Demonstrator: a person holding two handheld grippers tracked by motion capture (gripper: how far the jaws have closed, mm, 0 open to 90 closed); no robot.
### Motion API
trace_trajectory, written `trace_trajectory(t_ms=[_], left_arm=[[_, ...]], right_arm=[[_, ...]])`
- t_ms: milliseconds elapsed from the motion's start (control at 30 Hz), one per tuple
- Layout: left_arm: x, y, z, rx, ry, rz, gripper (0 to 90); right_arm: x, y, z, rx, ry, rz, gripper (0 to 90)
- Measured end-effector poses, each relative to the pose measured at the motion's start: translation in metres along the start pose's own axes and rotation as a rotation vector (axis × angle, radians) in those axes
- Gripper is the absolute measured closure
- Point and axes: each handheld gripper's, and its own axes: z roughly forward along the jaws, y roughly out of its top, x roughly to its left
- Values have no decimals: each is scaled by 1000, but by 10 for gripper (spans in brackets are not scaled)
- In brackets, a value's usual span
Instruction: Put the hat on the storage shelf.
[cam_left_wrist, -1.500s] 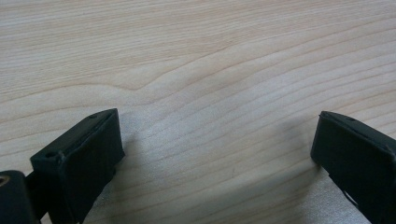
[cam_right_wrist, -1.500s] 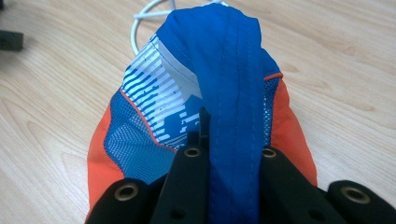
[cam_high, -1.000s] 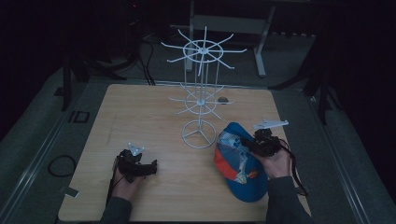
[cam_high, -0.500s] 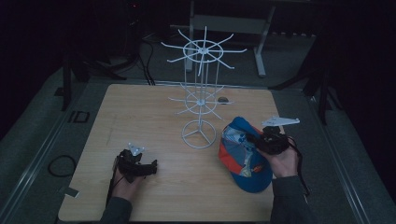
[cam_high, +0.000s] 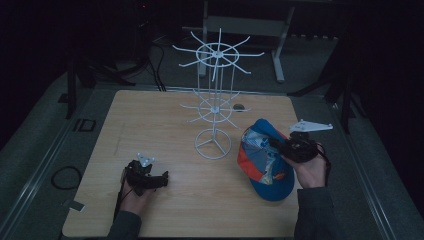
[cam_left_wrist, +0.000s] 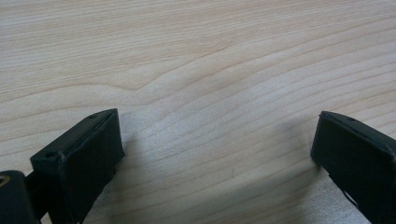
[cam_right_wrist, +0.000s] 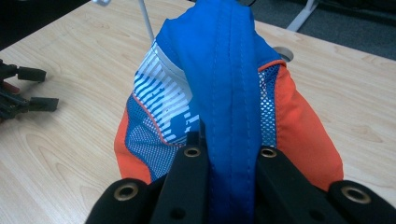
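The right claw is pinching the blue middle panel of the cap, its two black jaws squeezing the cloth between them, as the right gripper view shows up close. The cap is rising ahead of that claw, blue down the centre, with orange, white stripes and mesh on both sides, and its lower part is lying on the wooden table. Just beyond the cap, to the claw's far side, the white wire rack is standing upright. The left claw is resting low near the table's front, well apart from the cap, jaws spread wide over bare wood, gripping nothing.
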Motion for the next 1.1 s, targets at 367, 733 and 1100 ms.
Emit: trace_trajectory(t_ms=[367, 733, 1100], left_arm=[[0, 0, 0, 0, 0, 0, 26], [0, 0, 0, -1, 3, 1, 26], [0, 0, 0, 0, 2, 0, 26]], right_arm=[[-1, 8, -9, -21, -7, -20, 885], [-2, 16, -22, -45, -15, -37, 884], [-1, 25, -31, -71, -8, -58, 884]])
